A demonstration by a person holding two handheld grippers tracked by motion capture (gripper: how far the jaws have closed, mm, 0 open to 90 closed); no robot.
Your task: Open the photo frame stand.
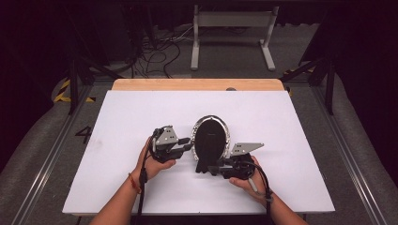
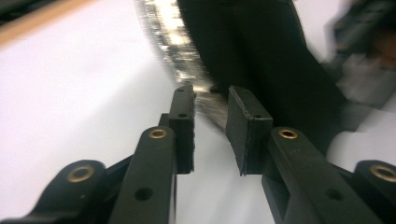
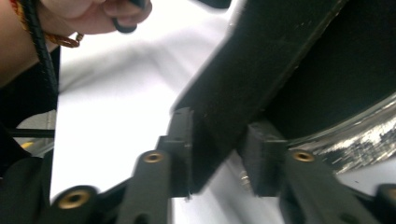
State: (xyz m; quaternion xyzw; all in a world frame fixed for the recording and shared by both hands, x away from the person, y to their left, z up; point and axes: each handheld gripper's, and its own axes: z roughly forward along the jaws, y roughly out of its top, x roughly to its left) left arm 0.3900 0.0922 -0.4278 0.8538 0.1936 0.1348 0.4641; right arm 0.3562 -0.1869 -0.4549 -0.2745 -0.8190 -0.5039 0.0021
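Holding a gripper in each hand, I am working on an oval mirror (image 1: 210, 139) that is lying face down near the middle of the white table (image 1: 141, 112), its black back up and a sparkling silver rim (image 1: 227, 132) running around it. A black stand flap (image 1: 204, 164) is sticking out from its near end, toward me.

I am keeping my right gripper (image 1: 220, 165) at that near end, just right of the flap. In the right gripper view the flap (image 3: 243, 88) is passing slantwise between the two jaws, and both pads are lying against it, so the jaws are clamping the flap; the glittering rim (image 3: 359, 135) is showing just to the right of them.

I am holding my left gripper (image 1: 187, 144) at the mirror's left edge, jaws pointing toward it. In the left gripper view the jaws are standing a narrow gap apart, with their tips right at the silver rim (image 2: 187, 60) and the black back (image 2: 261, 51) beyond. The rim's edge is sitting at the mouth of the gap, and I cannot tell whether the pads are pressing on it. My left hand (image 1: 152, 161) is wearing a red band at the wrist.
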